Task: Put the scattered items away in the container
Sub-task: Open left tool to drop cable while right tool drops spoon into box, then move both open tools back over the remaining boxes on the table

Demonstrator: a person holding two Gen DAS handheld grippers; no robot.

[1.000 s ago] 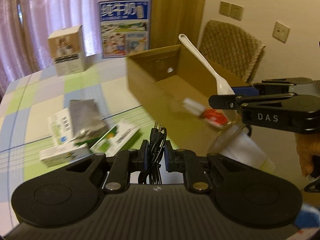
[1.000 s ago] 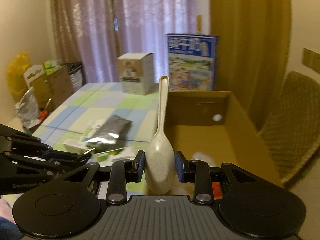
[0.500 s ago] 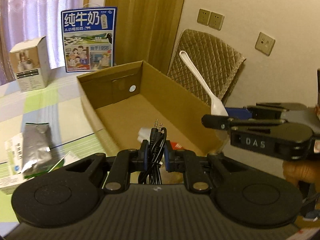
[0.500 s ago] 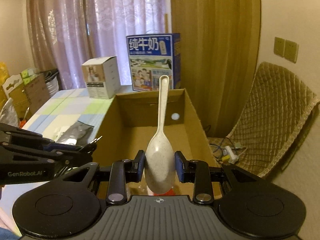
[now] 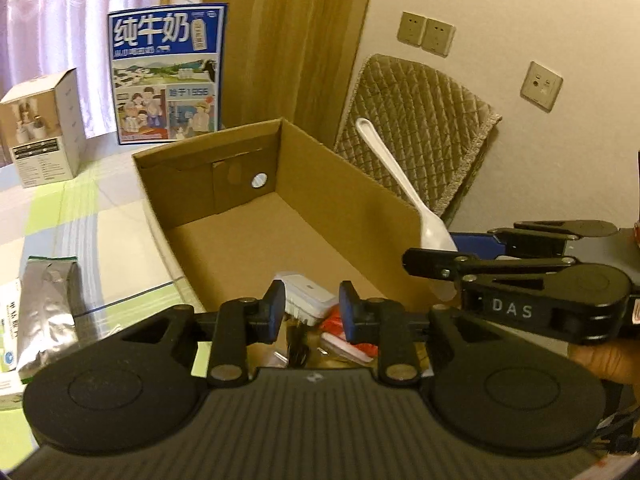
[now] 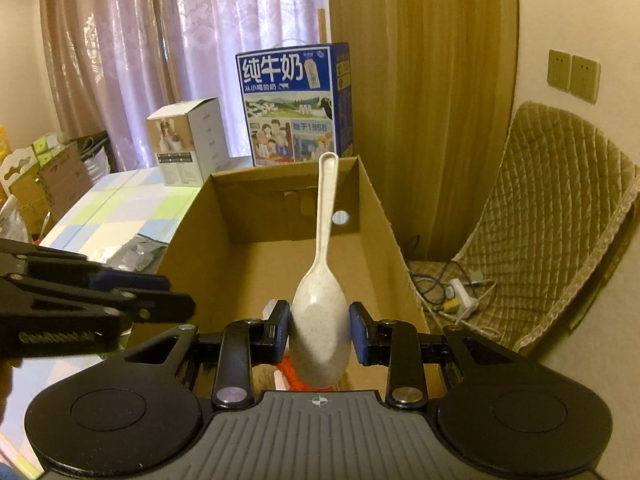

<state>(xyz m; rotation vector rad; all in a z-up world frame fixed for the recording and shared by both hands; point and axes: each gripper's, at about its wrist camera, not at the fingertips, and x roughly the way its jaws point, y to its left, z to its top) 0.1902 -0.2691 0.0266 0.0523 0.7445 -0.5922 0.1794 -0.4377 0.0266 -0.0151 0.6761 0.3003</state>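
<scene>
Here my right gripper (image 6: pixel 319 338) clamps the spoon (image 6: pixel 320 312) by its bowl above the box (image 6: pixel 384 224), ready to drop; my left gripper (image 5: pixel 312 312) hangs empty, jaws apart, over it.

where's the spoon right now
The spoon is clamped by its bowl in the right gripper, handle pointing up and forward over the cardboard box; the left wrist view shows it at the box's right wall.
</scene>
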